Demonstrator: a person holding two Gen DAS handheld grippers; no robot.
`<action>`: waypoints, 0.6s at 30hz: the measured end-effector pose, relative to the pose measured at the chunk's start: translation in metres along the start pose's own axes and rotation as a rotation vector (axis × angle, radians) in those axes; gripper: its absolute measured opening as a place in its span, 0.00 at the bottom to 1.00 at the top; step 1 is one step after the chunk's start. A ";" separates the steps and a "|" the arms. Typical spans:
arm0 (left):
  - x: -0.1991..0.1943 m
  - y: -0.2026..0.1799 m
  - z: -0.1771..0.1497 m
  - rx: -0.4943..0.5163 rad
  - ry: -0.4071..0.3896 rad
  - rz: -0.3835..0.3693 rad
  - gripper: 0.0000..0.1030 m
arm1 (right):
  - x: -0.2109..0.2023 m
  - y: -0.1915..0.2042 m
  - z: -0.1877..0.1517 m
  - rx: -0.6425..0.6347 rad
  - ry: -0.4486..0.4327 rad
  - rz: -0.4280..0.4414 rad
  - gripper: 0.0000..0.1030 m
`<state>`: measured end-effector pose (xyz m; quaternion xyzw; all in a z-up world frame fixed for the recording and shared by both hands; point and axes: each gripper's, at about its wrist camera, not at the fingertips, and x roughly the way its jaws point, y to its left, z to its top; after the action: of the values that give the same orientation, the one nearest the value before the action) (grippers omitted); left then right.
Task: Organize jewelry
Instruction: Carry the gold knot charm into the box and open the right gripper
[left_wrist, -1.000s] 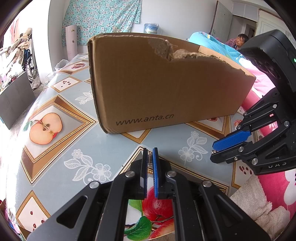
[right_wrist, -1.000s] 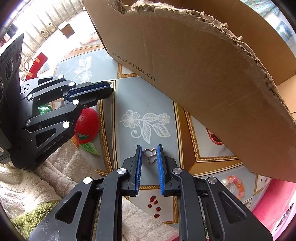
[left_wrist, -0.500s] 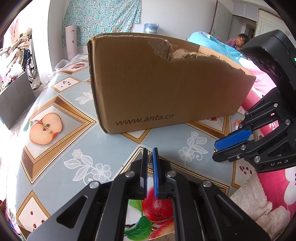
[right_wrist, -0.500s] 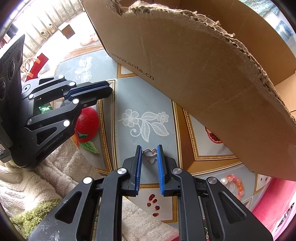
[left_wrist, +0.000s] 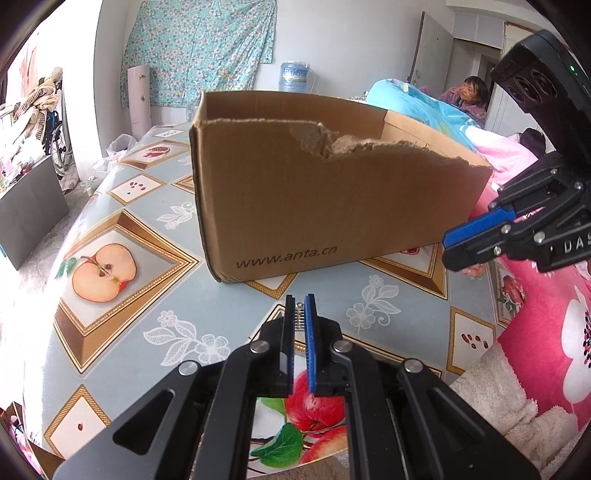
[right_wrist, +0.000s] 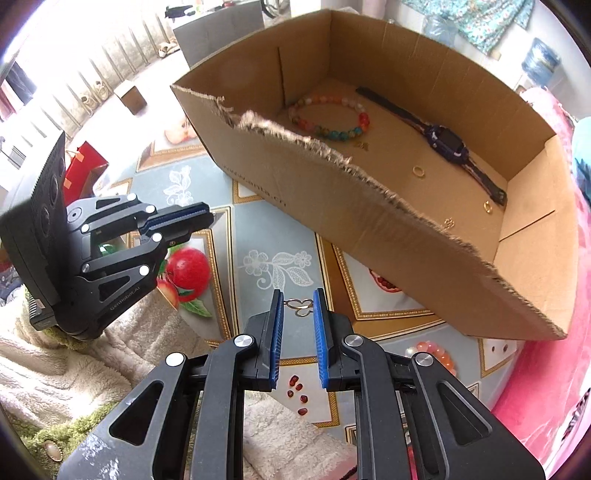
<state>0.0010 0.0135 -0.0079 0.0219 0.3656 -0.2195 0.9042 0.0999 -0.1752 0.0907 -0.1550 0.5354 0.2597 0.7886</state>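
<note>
A torn brown cardboard box (left_wrist: 332, 206) stands on the table; it also shows in the right wrist view (right_wrist: 369, 229), seen from above. Inside lie a colourful bead bracelet (right_wrist: 332, 114), a dark watch (right_wrist: 443, 136) and small gold rings (right_wrist: 418, 170). My right gripper (right_wrist: 298, 304) is shut on a thin heart-shaped metal piece (right_wrist: 300, 305) and holds it above the table before the box; it also shows in the left wrist view (left_wrist: 476, 240). My left gripper (left_wrist: 300, 314) is shut on a small silvery piece (left_wrist: 300, 316), low over the table; it also shows in the right wrist view (right_wrist: 177, 221).
A pink bead bracelet (right_wrist: 430, 352) lies on the patterned tablecloth (left_wrist: 147, 295) by the box's near corner. A cream towel (right_wrist: 55, 354) lies at the table's near side. A pink blanket (left_wrist: 546, 350) is on the right. A person (left_wrist: 469, 92) sits at the far back.
My right gripper has risen with the heart-shaped piece, and the inside of the box has come into its view. My left gripper has lifted slightly.
</note>
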 end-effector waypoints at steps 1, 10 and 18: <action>-0.005 0.000 0.001 0.005 -0.008 0.000 0.04 | -0.008 -0.001 0.000 0.002 -0.021 0.006 0.14; -0.077 0.010 0.050 -0.057 -0.158 -0.138 0.04 | -0.075 -0.015 0.016 -0.029 -0.223 0.060 0.14; -0.059 -0.007 0.135 0.043 -0.129 -0.169 0.04 | -0.077 -0.069 0.066 0.012 -0.261 0.059 0.14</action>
<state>0.0487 0.0025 0.1312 -0.0039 0.3027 -0.3036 0.9034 0.1672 -0.2163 0.1846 -0.0994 0.4342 0.2974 0.8445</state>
